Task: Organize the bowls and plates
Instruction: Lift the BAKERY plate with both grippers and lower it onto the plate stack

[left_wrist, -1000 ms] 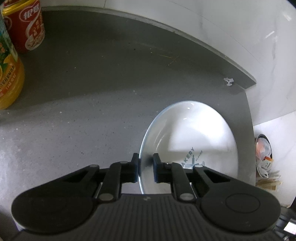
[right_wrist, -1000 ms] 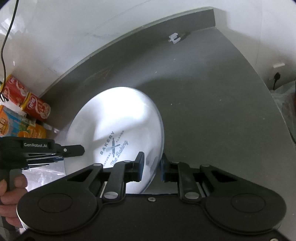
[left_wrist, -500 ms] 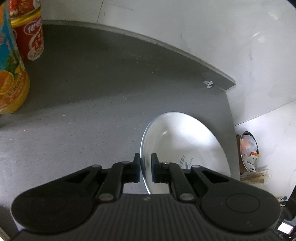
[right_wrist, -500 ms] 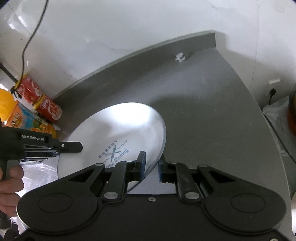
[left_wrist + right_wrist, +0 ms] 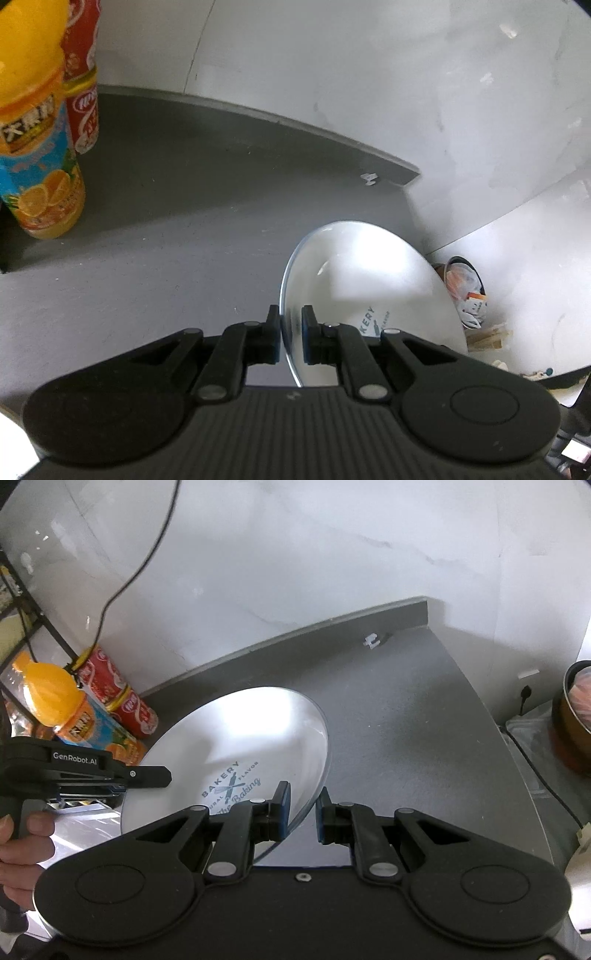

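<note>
Mounted close behind each gripper, looking forward and down over the grey counter toward the white wall; shared between views: plate, counter corner, orange bottle.

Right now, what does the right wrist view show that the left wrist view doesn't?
Right wrist only: the left gripper from the side with the hand holding it, a black cable on the wall, the plate's full BAKERY print, and a brown pot at the right edge.
Left wrist only: a bin of rubbish past the counter's end.
Both: the white plate, each gripper's fingers astride its rim, the right gripper with a visible gap; the grey counter, orange juice bottle, red cans and a small white clip.
</note>
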Motion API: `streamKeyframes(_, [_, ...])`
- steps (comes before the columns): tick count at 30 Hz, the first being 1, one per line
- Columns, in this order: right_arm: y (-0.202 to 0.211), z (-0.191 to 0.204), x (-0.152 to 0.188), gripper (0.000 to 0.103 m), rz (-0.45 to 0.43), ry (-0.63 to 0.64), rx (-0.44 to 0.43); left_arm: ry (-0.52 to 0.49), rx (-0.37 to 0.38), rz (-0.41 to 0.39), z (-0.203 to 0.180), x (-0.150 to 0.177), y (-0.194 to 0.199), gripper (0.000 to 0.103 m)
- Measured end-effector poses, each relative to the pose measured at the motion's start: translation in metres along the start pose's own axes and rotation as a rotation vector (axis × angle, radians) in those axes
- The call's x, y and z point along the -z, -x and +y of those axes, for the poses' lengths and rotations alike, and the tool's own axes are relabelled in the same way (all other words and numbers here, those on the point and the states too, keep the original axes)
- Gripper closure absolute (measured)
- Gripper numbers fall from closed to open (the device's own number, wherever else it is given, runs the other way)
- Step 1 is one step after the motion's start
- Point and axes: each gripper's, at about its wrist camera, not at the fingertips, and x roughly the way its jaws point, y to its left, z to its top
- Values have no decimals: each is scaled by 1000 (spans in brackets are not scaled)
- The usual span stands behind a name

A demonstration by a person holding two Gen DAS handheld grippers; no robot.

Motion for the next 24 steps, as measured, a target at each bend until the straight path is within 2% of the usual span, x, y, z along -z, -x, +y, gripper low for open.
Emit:
streamKeyframes(11, [33,45,21,89,-27,-29,-13,-17,29,-38,22,16,54,94])
streamKeyframes(24, [46,121,59,89,-37,15,-47,2,14,-75,89,47,119,94])
